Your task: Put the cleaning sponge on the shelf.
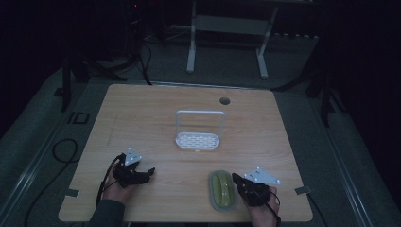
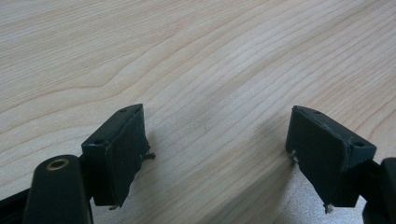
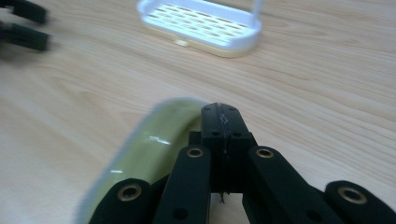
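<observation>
Oval yellow-green soap bar in clear shallow dish [image 1: 222, 189]: near desk [image 1: 142, 113] edge, just beside right tongs [image 1: 235, 178]; long axis running front to back. Right tongs fully closed, empty, at dish rim. Left tongs [image 1: 150, 172] wide open, empty. White slotted plastic rack with hoop handle [image 1: 197, 140]: mid-desk. Advice: open right tongs before gripping dish across short axis.

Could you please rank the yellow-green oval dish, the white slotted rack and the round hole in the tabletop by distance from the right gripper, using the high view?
1. Yellow-green oval dish: right beside the right gripper, at its left.
2. White slotted rack: mid-table, farther back.
3. Round hole: near the table's far edge.
</observation>
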A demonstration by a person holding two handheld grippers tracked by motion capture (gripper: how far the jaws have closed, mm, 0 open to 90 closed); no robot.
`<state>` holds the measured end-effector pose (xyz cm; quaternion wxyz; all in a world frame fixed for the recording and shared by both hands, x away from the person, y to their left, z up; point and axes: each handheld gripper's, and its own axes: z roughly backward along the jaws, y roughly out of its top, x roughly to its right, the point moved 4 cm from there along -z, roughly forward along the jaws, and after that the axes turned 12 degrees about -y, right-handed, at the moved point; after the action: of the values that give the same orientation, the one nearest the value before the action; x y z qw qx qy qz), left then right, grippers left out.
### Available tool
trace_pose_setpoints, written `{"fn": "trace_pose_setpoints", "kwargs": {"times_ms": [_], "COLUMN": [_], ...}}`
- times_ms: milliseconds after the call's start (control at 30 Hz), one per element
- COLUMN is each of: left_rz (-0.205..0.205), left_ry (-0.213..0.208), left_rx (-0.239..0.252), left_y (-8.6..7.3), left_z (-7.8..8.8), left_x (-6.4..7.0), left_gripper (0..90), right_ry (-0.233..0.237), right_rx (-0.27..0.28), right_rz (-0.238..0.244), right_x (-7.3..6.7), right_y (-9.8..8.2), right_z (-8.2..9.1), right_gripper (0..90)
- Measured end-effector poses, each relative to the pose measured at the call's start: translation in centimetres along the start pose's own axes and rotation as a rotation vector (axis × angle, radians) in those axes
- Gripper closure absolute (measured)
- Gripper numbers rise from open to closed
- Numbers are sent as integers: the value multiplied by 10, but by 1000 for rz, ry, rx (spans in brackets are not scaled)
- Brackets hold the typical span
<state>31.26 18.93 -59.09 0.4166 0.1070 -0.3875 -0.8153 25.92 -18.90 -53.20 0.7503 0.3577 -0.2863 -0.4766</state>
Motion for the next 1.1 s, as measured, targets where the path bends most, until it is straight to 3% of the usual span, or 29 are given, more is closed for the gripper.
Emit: {"fn": "trace_pose_setpoints", "kwargs": {"times_ms": [67,233,267,567,767,900,1100], "left_rz": [0,0,0,0,0,0,1], "left_ry": [0,0,0,0,0,0,1], "left_rx": [0,0,0,0,0,0,0], "left_y": [0,0,0,0,0,0,0], "left_z": [0,0,0,0,0,0,0], "left_x": [0,0,0,0,0,0,0], "left_gripper": [205,205,205,205,205,205,199], "right_ry": [32,63,79,101,37,5,-32], "right_rx": [9,14,15,-43,-73,-86,-113], "right_rz": [10,26,29,84,145,157,137], "right_x": [-15,-32,-40,-75,-88,-90,-85], "right_y": [2,2,1,-12,-18,-19,-22], "right_z": [9,17,19,10,0,-5,-11], "right_gripper": [900,898,898,898,897,896,897]}}
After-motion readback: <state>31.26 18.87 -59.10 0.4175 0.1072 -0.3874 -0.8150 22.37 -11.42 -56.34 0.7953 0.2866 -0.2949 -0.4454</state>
